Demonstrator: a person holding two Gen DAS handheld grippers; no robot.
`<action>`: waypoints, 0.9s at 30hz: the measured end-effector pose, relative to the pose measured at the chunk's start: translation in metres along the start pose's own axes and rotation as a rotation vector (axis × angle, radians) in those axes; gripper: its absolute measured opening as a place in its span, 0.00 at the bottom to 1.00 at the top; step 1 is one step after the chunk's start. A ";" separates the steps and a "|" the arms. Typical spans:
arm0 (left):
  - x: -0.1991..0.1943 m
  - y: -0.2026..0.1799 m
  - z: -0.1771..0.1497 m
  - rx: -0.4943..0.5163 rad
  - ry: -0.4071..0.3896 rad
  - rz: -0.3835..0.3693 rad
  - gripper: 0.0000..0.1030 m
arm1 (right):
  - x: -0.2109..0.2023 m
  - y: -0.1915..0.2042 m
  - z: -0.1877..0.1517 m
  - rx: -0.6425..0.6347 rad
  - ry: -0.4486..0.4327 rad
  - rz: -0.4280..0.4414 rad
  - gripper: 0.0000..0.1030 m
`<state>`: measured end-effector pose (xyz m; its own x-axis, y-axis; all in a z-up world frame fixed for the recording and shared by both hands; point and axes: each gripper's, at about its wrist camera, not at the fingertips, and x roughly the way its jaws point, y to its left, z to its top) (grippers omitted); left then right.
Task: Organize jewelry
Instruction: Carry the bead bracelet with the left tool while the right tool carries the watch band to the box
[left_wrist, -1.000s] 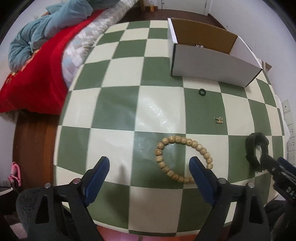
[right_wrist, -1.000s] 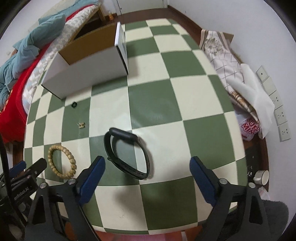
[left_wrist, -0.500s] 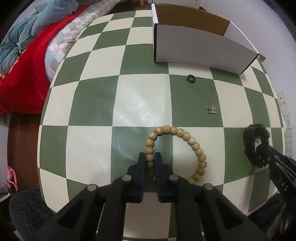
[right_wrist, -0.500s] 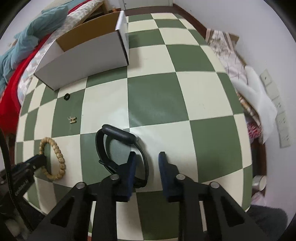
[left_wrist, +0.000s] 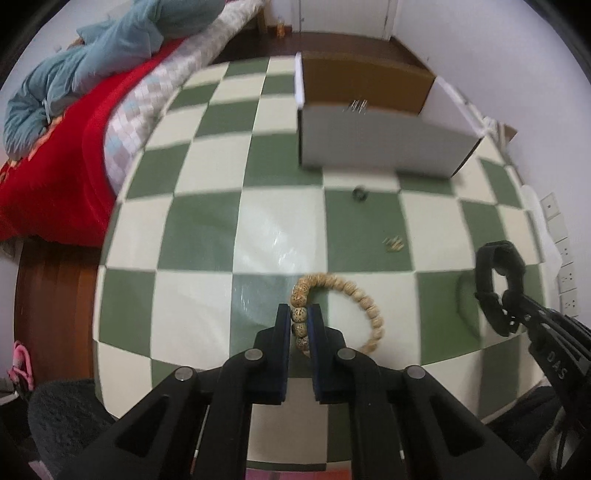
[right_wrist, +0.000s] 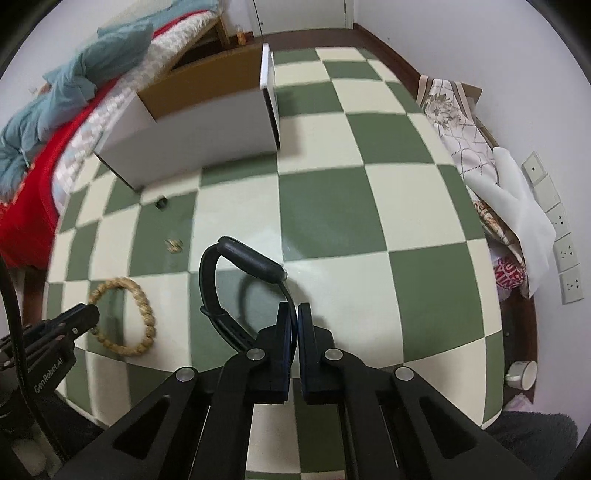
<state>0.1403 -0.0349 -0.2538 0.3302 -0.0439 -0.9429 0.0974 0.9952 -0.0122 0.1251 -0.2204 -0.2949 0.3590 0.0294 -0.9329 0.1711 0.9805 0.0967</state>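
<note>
My left gripper (left_wrist: 299, 314) is shut on a wooden bead bracelet (left_wrist: 354, 291), which hangs lifted off the checkered table (left_wrist: 207, 229). My right gripper (right_wrist: 295, 314) is shut on the strap of a black watch band (right_wrist: 240, 258), also raised above the table. The band shows at the right of the left wrist view (left_wrist: 498, 280), and the bracelet at the left of the right wrist view (right_wrist: 140, 317). A small black ring (left_wrist: 359, 192) and a small gold earring (left_wrist: 393, 243) lie on the table. An open white cardboard box (left_wrist: 380, 144) stands beyond them.
A bed with a red cover (left_wrist: 55, 177) and a blue blanket (left_wrist: 92, 62) borders the table's left side. Patterned cloth and white plastic (right_wrist: 480, 155) lie at the table's right edge by wall sockets (right_wrist: 565, 254). A small item glints inside the box (left_wrist: 354, 105).
Both grippers went from wide open to shut. The left closed on the bead bracelet, the right on the black band, and both items have since risen off the table.
</note>
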 end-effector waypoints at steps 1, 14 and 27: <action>-0.007 -0.001 0.002 0.002 -0.018 -0.006 0.06 | -0.006 0.001 0.002 0.003 -0.013 0.010 0.03; -0.080 -0.007 0.057 0.018 -0.225 -0.029 0.06 | -0.071 0.023 0.038 -0.018 -0.146 0.099 0.03; -0.088 -0.020 0.140 0.039 -0.323 -0.041 0.06 | -0.080 0.029 0.122 -0.038 -0.221 0.081 0.03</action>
<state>0.2407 -0.0635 -0.1235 0.6053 -0.1155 -0.7876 0.1505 0.9882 -0.0293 0.2132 -0.2181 -0.1754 0.5626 0.0689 -0.8238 0.1004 0.9835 0.1508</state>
